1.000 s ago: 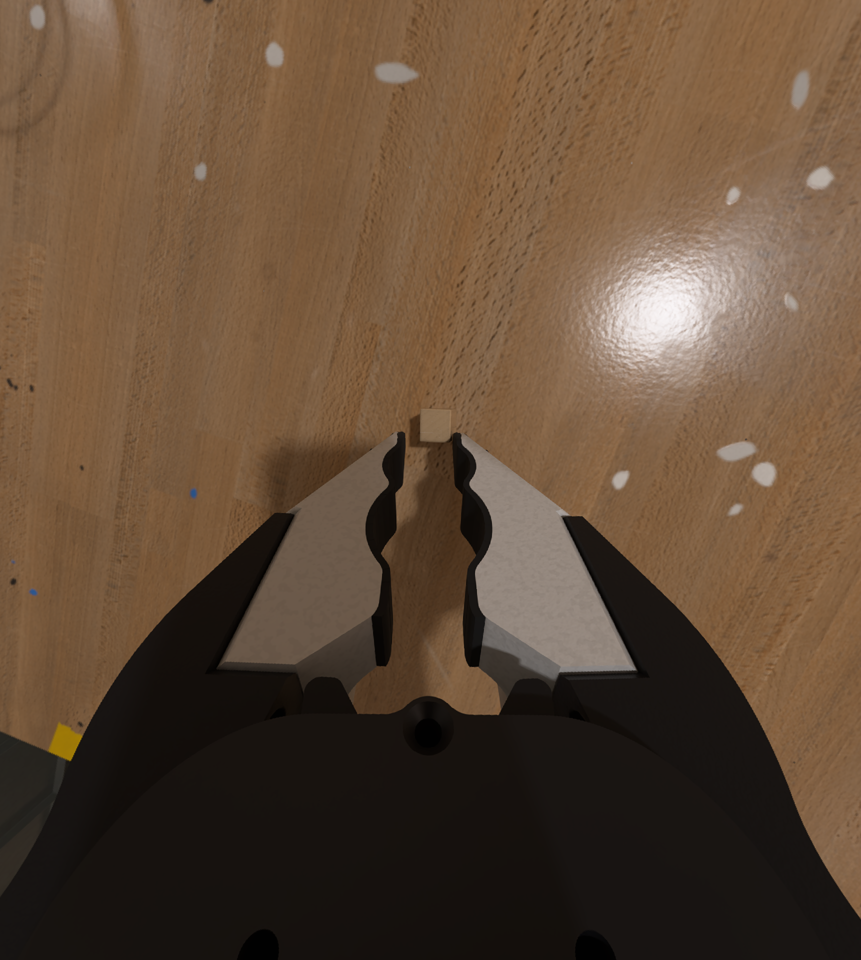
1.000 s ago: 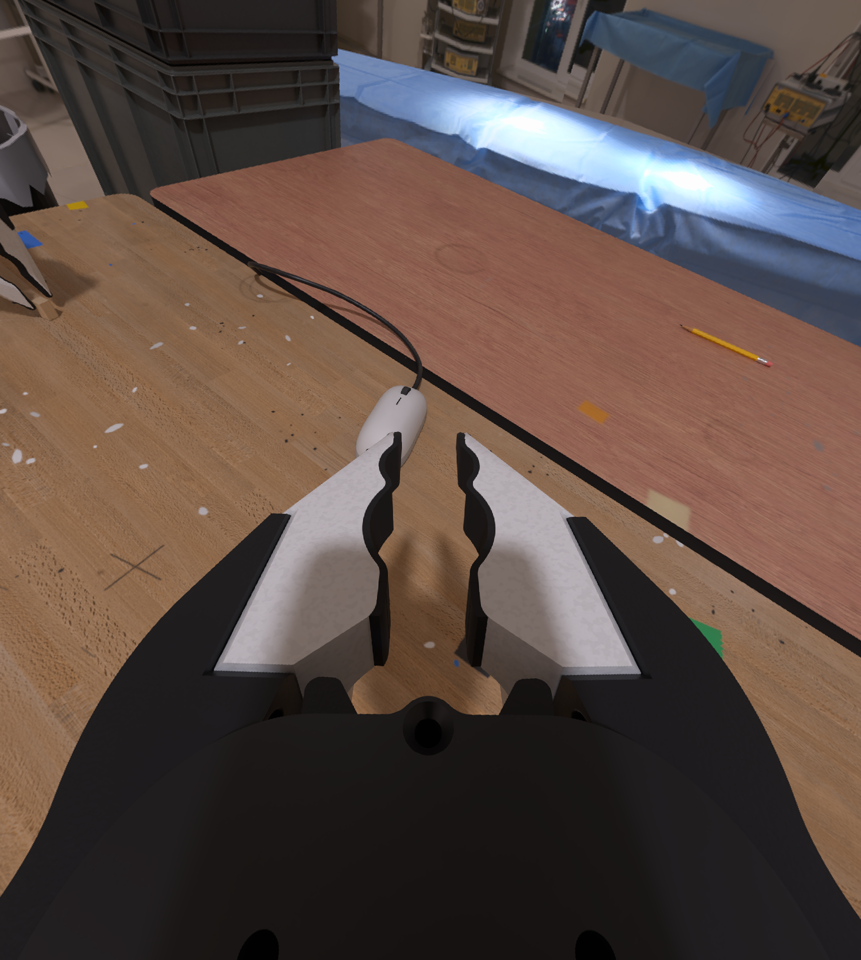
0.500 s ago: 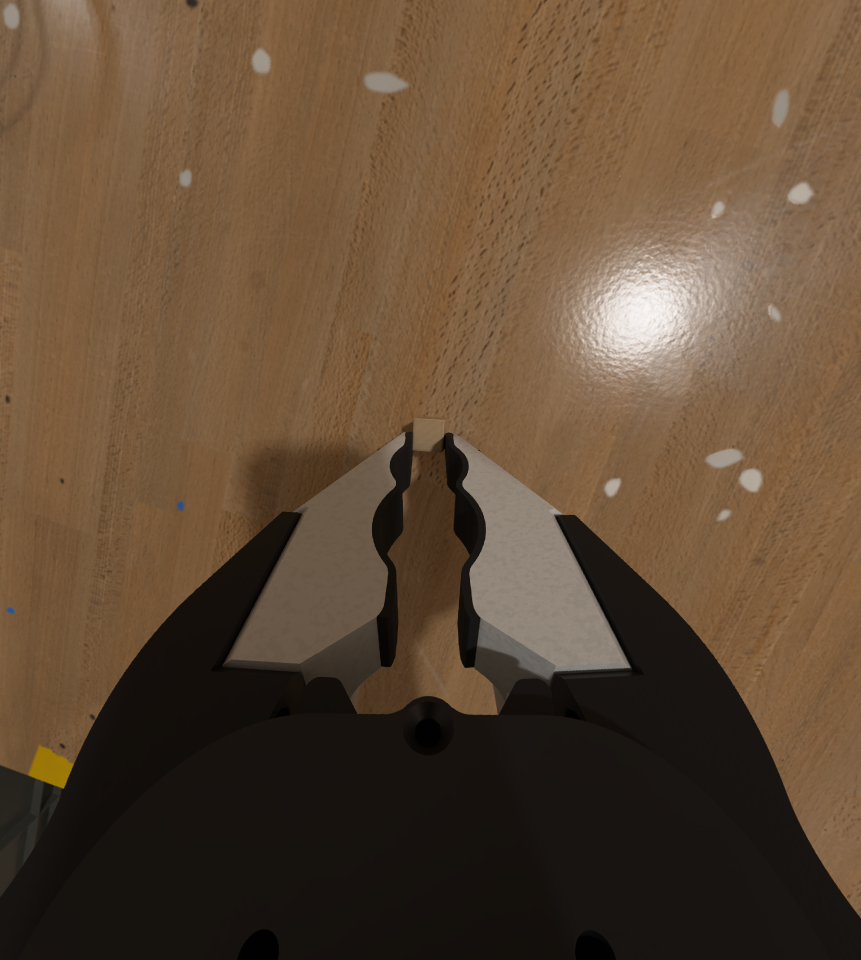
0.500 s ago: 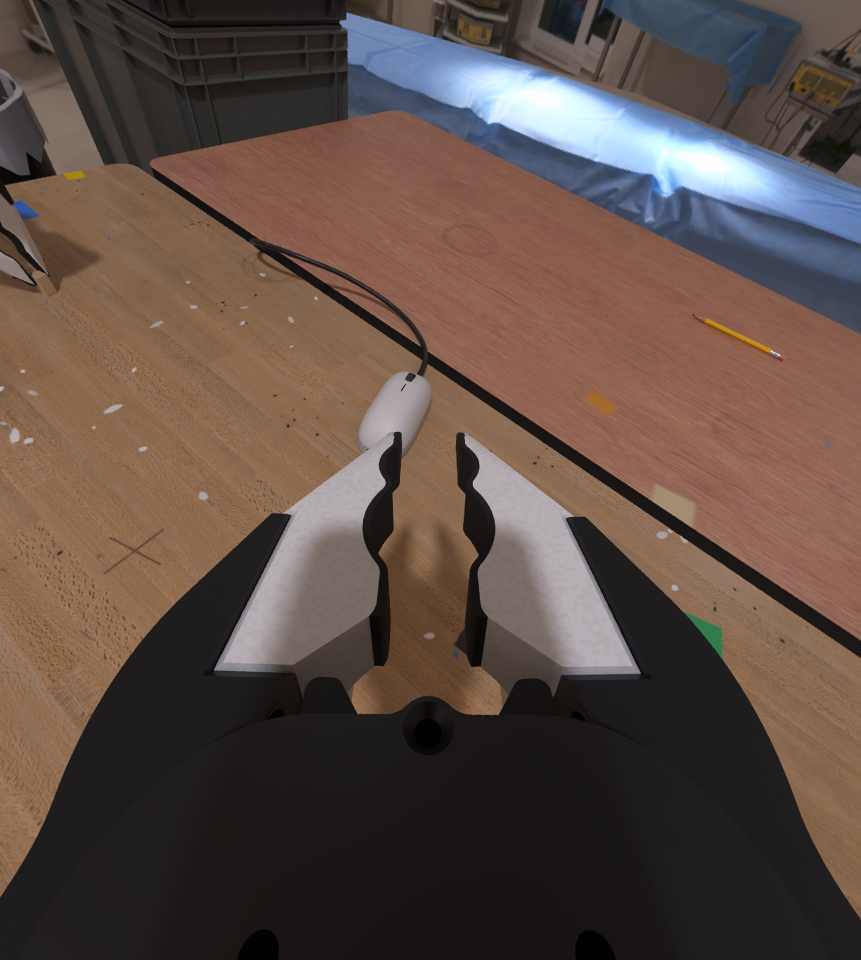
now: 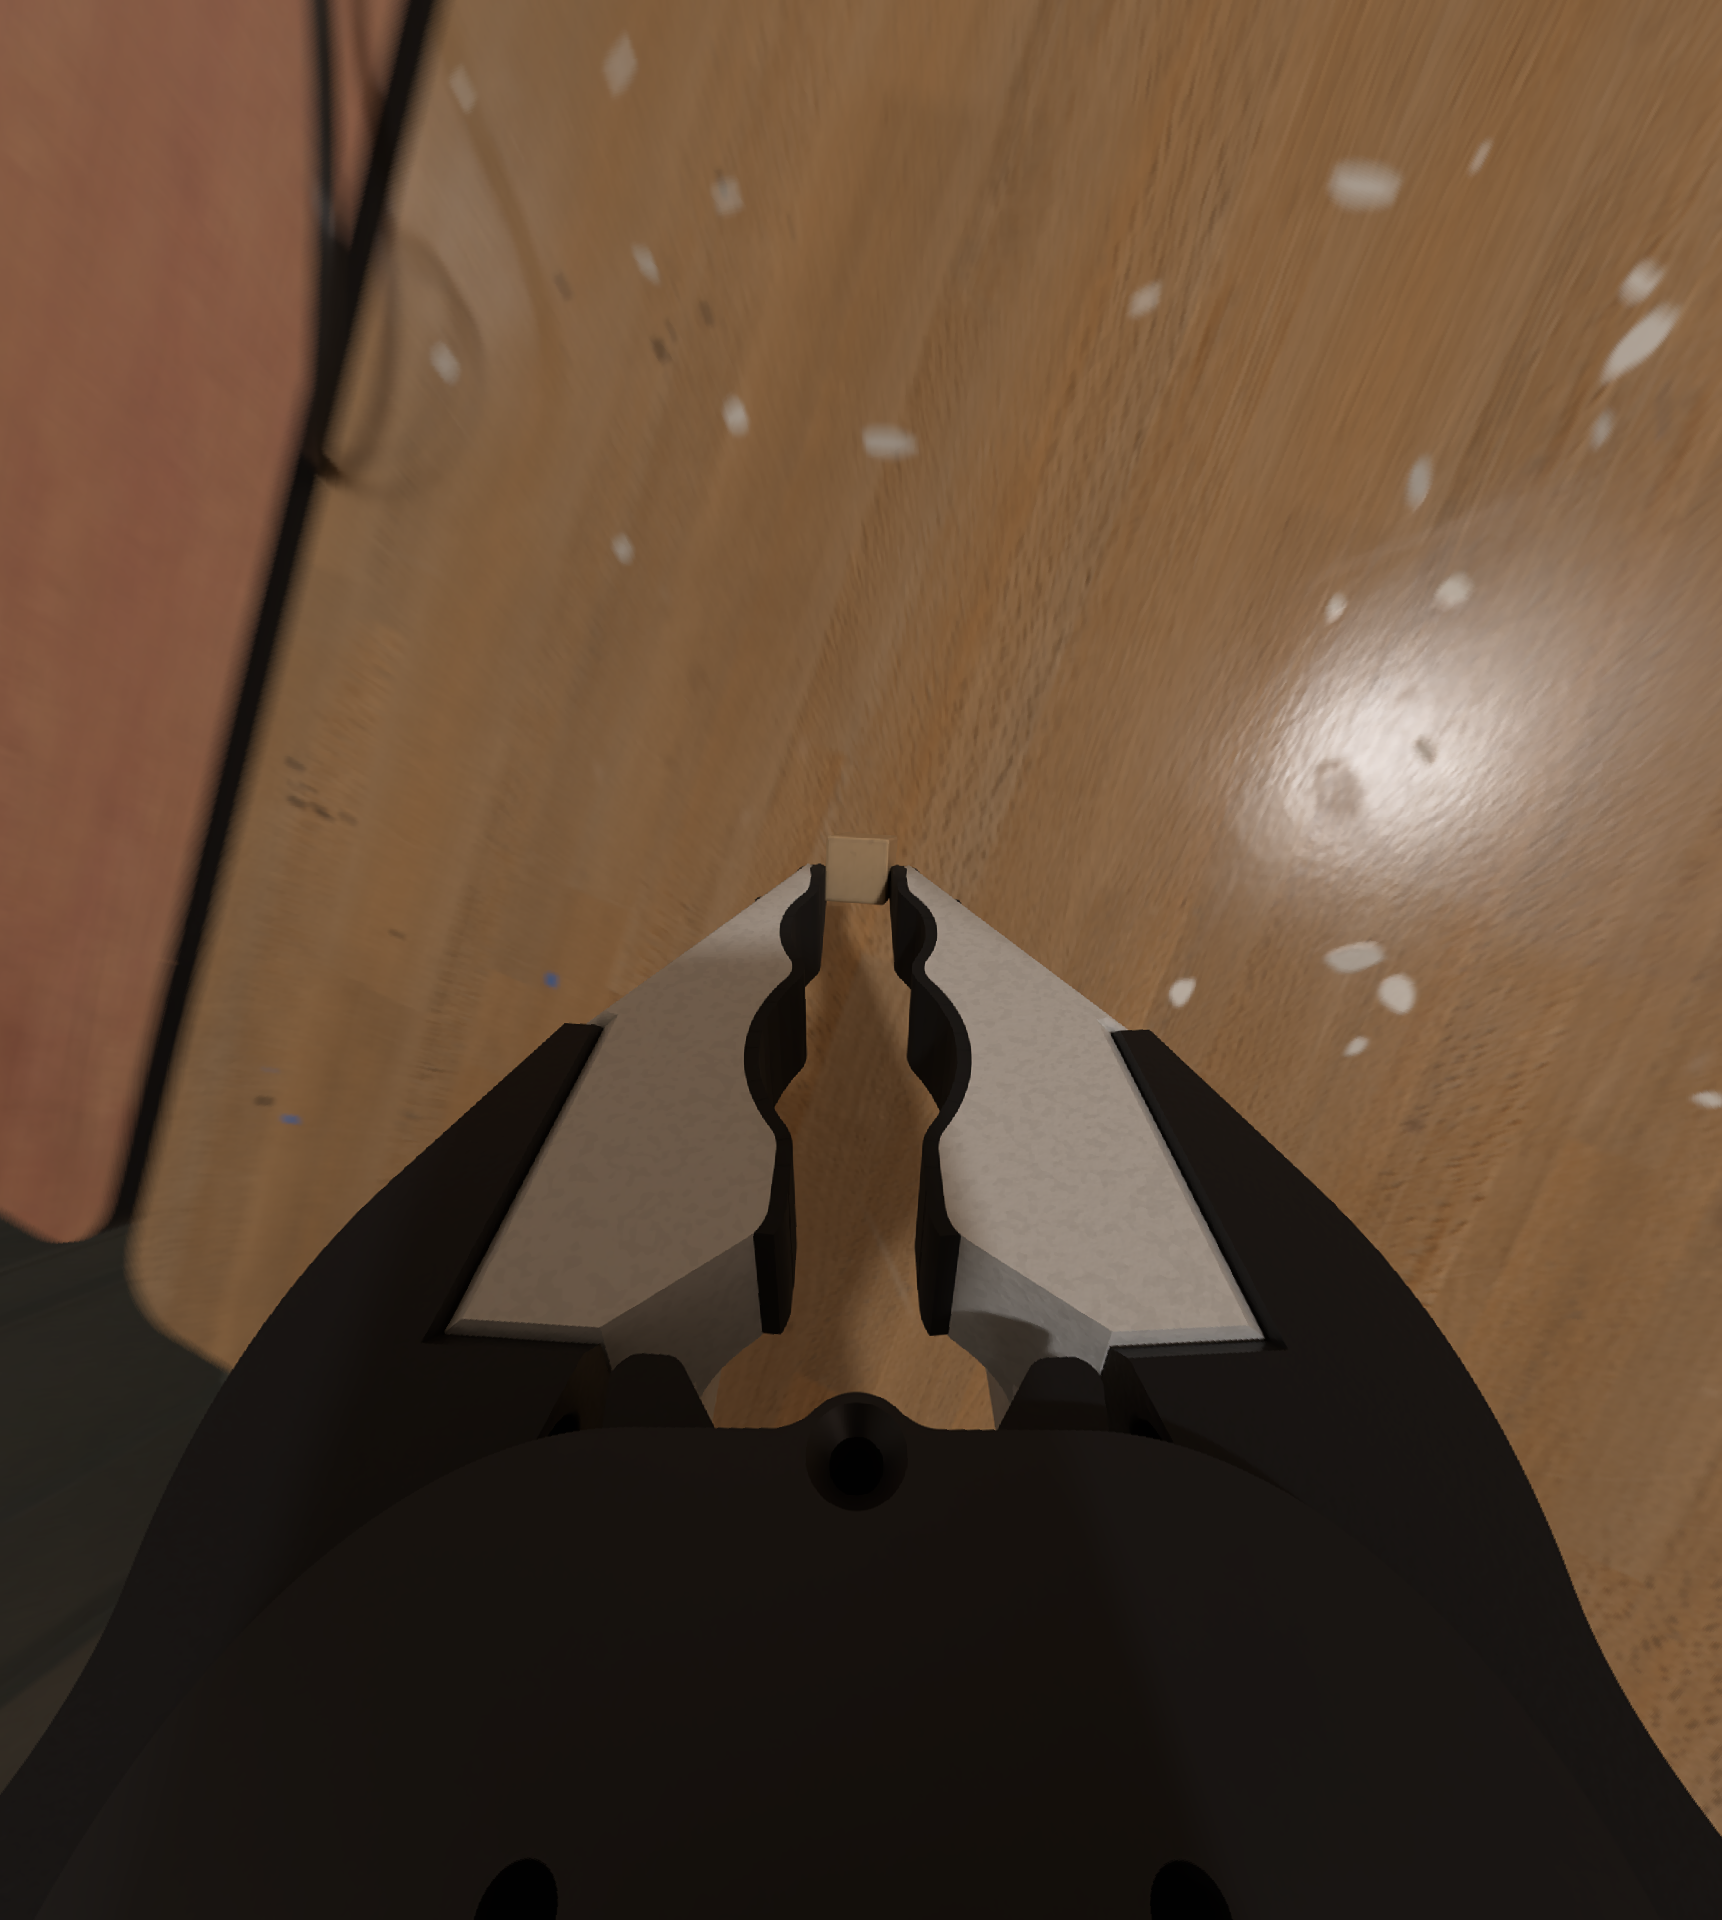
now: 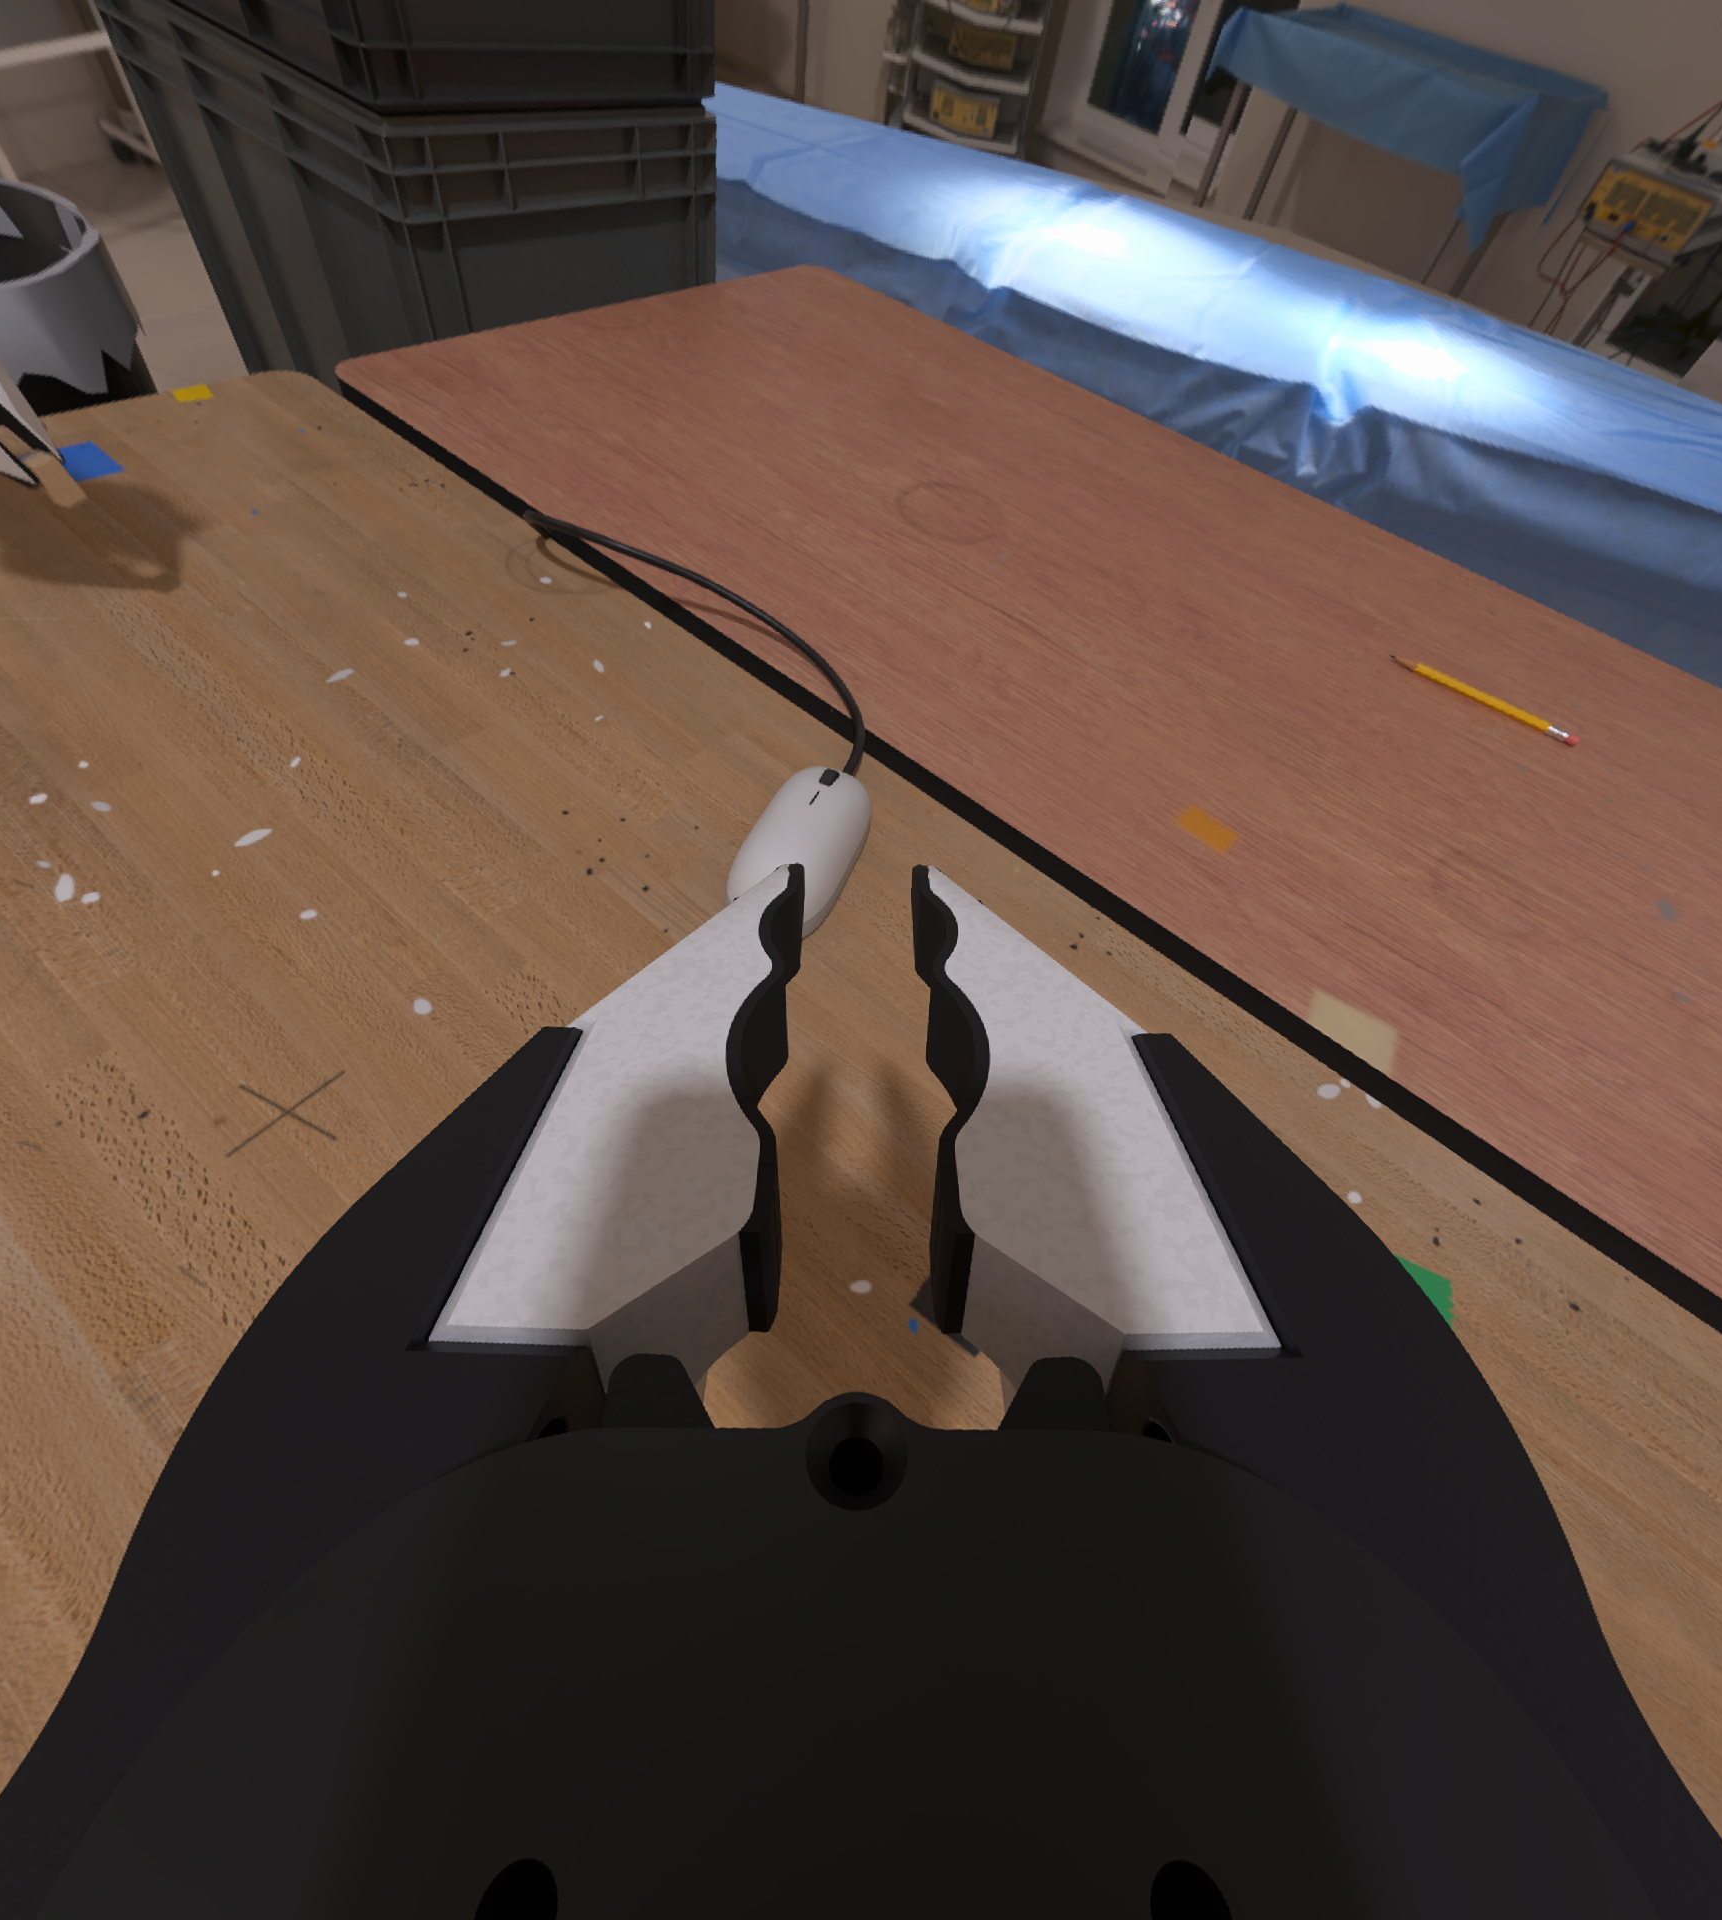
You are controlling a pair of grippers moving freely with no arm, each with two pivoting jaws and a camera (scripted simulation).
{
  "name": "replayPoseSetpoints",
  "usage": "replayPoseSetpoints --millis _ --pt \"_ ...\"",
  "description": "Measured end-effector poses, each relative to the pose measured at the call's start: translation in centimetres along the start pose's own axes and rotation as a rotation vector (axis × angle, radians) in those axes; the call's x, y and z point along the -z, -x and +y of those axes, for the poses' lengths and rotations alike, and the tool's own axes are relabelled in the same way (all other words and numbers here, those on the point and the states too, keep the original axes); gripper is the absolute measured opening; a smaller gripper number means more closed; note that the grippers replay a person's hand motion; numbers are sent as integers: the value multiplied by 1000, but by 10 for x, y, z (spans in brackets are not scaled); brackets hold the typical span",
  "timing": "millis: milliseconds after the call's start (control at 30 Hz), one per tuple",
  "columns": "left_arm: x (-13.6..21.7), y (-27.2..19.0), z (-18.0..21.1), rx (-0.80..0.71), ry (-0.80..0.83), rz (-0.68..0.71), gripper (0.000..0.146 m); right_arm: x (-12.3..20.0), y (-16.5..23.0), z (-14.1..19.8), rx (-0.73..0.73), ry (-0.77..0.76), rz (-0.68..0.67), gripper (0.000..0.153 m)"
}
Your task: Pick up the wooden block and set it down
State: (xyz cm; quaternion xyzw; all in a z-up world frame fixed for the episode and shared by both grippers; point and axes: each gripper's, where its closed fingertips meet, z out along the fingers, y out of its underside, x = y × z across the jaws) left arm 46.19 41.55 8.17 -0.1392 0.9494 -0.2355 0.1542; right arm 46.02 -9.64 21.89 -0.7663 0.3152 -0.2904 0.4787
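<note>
The wooden block (image 5: 857, 862) is a small pale cube pinched between the tips of my left gripper (image 5: 857, 883), which is shut on it and holds it above the wooden table (image 5: 1148, 416). In the right wrist view the left gripper (image 6: 15, 457) shows at the far upper left with the block (image 6: 65, 488) at its tips and its shadow on the table below. My right gripper (image 6: 857, 883) is open and empty, low over the same table (image 6: 213, 831).
A white mouse (image 6: 821, 826) with a black cable (image 6: 732, 603) lies just past my right fingertips. A red-brown table (image 6: 1148, 582) with a pencil (image 6: 1485, 701) adjoins on the right. Grey crates (image 6: 441, 177) stand behind. The red-brown table (image 5: 88, 520) shows left of the left gripper.
My left gripper closed on the block and rose with it; its view swung, so the red-brown table's edge now shows at left. My right gripper has barely moved.
</note>
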Motion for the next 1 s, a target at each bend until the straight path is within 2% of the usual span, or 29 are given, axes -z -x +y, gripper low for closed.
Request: replayPoseSetpoints --millis 133,200,300,400,533,633,833,1000 --pt "46 -14 -74 -97 -81 -53 12 6 -2 -6 -8 -32 -1 20" --pt "51 -40 -119 -161 -106 -17 12 9 -3 -7 -15 -42 -7 20" --pt "21 -89 -177 -251 -96 51 12 12 -2 -8 -24 -49 -16 20" --pt "-32 -140 -214 -295 -98 178 12 16 1 -8 -25 -56 -27 20" --pt "-105 -172 -232 -307 -69 207 12 21 1 -6 -22 -54 -29 20" --pt "-140 -178 -235 -283 -33 214 12 23 1 -6 -37 -69 -48 20" --pt "-164 -182 -237 -303 28 229 12 21 -4 1 -51 -55 -57 20" --pt "-168 -183 -237 -297 53 258 12 18 -10 10 -76 -38 -61 20"
